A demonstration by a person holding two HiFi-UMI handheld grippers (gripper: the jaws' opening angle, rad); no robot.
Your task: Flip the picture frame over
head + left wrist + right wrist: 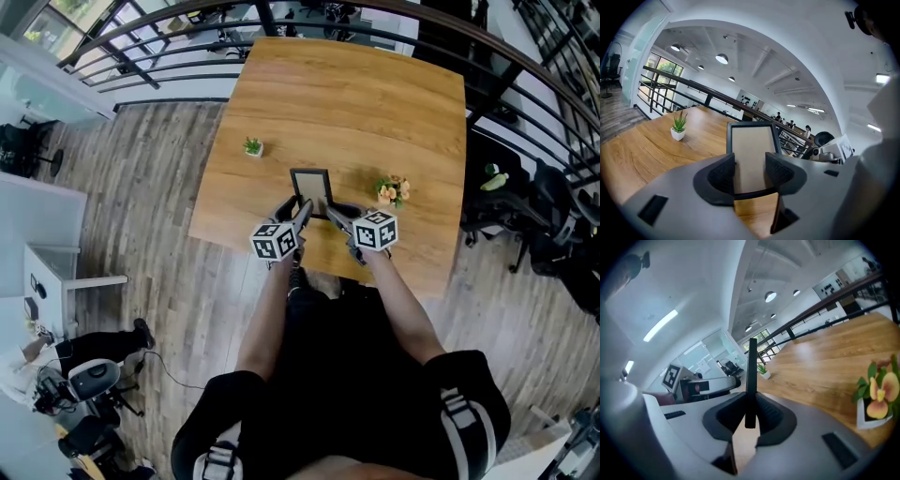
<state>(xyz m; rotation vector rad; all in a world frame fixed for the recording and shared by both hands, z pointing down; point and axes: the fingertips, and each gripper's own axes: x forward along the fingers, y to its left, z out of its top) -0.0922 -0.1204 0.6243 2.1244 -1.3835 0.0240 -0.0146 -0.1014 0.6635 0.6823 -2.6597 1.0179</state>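
The picture frame [309, 190], dark-rimmed with a pale beige panel, stands nearly upright near the front edge of the wooden table [375, 103]. My right gripper [334, 212] is shut on the frame's right edge; in the right gripper view the frame [751, 366] shows edge-on as a thin dark bar pinched between the pads. My left gripper [298, 212] is at the frame's lower left with its jaws spread wide. In the left gripper view the beige panel [752, 157] faces me between the pads [723, 174], which do not press on it.
A small green potted plant [253, 146] stands at the table's left. A white pot of orange flowers [392, 191] sits just right of the frame, close to my right gripper. Black chairs [506, 206] and a railing border the table's right and far sides.
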